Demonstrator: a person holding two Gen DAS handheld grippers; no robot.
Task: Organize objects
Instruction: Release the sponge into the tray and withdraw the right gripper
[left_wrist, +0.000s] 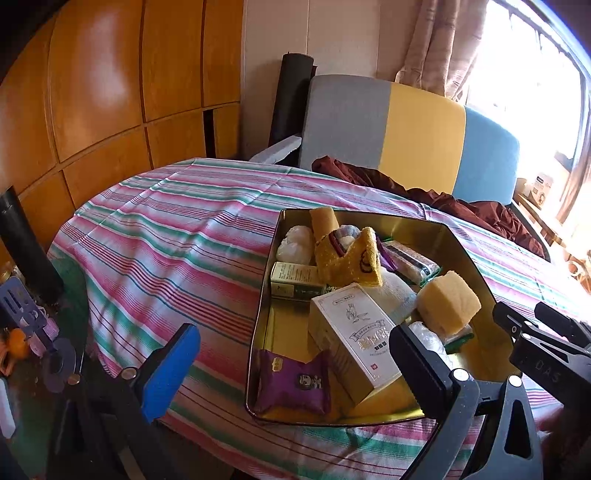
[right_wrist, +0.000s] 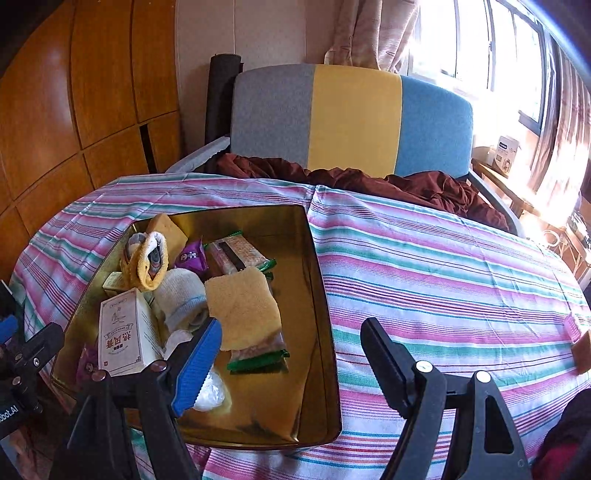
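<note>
A gold metal tin (left_wrist: 461, 243) (right_wrist: 317, 280) sits on the striped tablecloth and holds several items: a white box (left_wrist: 354, 332) (right_wrist: 122, 332), a yellow sponge (left_wrist: 448, 301) (right_wrist: 243, 306), a yellow sock (left_wrist: 351, 258) (right_wrist: 147, 262), a purple snack packet (left_wrist: 291, 384), a green box (left_wrist: 295, 280) and wrapped biscuits (right_wrist: 240, 254). My left gripper (left_wrist: 295, 365) is open and empty, above the tin's near left part. My right gripper (right_wrist: 291, 354) is open and empty, above the tin's near right edge.
The round table with the striped cloth (left_wrist: 166, 236) (right_wrist: 443, 266) fills both views. A grey, yellow and blue chair (right_wrist: 351, 122) with a dark red cloth (right_wrist: 406, 184) stands behind it. Wooden cabinets (left_wrist: 92, 92) are at left. A small object (right_wrist: 581, 343) lies at the table's right edge.
</note>
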